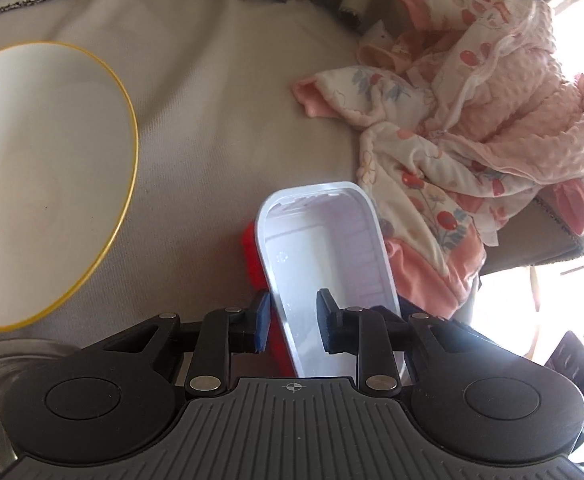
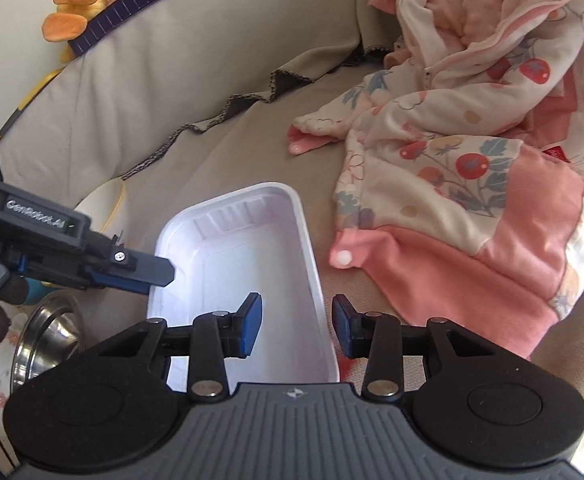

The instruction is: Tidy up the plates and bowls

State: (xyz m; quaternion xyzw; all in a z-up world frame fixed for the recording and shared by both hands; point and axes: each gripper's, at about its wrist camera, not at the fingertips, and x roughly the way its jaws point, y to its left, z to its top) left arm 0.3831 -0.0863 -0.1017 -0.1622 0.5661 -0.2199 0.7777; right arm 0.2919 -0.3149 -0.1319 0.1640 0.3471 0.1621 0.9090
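Note:
A white rectangular plastic tray (image 1: 323, 256) with a red outside lies on the beige sofa cover. My left gripper (image 1: 293, 326) straddles the tray's left wall, one finger outside and one inside, with a gap still between the pads. It shows in the right wrist view (image 2: 160, 272) at the tray's (image 2: 248, 264) left rim. My right gripper (image 2: 296, 326) is open and straddles the tray's right wall. A white plate with a yellow rim (image 1: 40, 184) lies to the left. A steel bowl (image 2: 48, 336) sits at lower left.
A crumpled pink floral garment (image 1: 471, 120) lies right of the tray, also in the right wrist view (image 2: 471, 140). The sofa backrest (image 2: 132, 72) curves behind, with plush toys (image 2: 76, 0) on top. Bright window light is at far right.

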